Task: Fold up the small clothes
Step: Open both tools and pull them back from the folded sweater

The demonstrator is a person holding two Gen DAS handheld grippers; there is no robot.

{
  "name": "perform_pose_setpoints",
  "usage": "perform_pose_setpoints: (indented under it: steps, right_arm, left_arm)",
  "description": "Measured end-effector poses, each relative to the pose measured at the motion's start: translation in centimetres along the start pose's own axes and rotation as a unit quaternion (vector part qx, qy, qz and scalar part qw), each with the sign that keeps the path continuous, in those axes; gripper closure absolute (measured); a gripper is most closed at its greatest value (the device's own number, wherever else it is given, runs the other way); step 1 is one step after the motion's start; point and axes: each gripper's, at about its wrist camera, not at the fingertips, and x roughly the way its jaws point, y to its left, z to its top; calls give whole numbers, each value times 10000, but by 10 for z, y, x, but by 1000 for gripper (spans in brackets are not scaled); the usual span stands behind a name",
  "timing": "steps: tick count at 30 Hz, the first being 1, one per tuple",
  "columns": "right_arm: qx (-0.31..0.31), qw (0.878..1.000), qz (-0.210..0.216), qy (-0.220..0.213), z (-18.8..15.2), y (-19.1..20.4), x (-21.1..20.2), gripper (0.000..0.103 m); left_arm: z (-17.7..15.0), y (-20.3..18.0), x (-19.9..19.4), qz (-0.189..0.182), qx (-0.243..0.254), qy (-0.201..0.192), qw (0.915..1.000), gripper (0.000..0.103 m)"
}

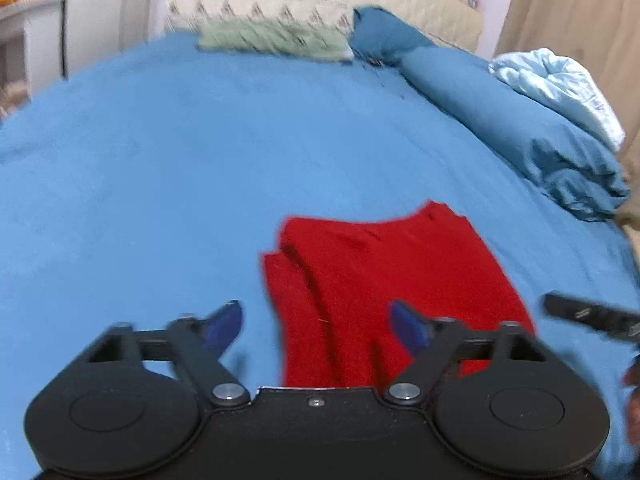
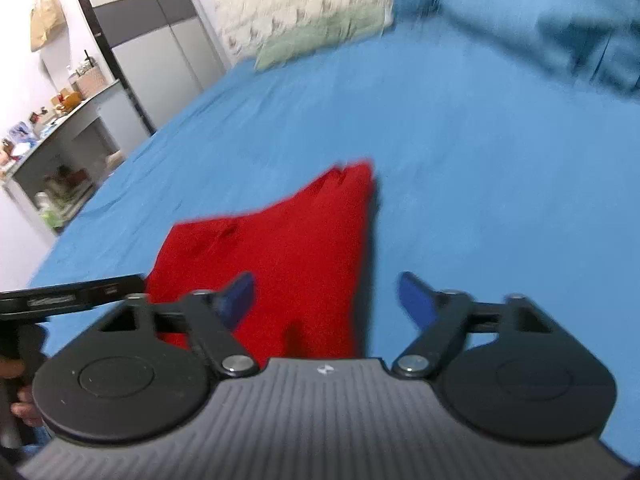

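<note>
A red garment point(image 1: 384, 280) lies folded in layers on the blue bed sheet point(image 1: 160, 160). My left gripper point(image 1: 316, 326) hovers over the garment's near left part, its blue pads wide apart and nothing between them. In the right wrist view the same red garment point(image 2: 288, 248) lies flat with a pointed far corner. My right gripper point(image 2: 326, 300) stands open above the garment's near right edge, holding nothing. Each view shows the other gripper's black body at its side: the right one point(image 1: 592, 316) and the left one point(image 2: 72, 296).
A rolled dark blue duvet point(image 1: 520, 128) and a light blue bundle point(image 1: 560, 84) lie along the right side of the bed. A green pillow point(image 1: 272, 40) rests at the headboard. A grey desk with clutter point(image 2: 60, 140) and a wardrobe point(image 2: 152, 40) stand left of the bed.
</note>
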Motion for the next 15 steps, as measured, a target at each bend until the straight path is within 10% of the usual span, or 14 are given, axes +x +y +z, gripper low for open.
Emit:
perform_pose_setpoints:
  steps: [15]
  right_arm:
    - [-119, 9958, -729, 534, -16, -22, 43, 4]
  left_arm:
    - [-22, 22, 28, 607, 121, 401, 9973, 16]
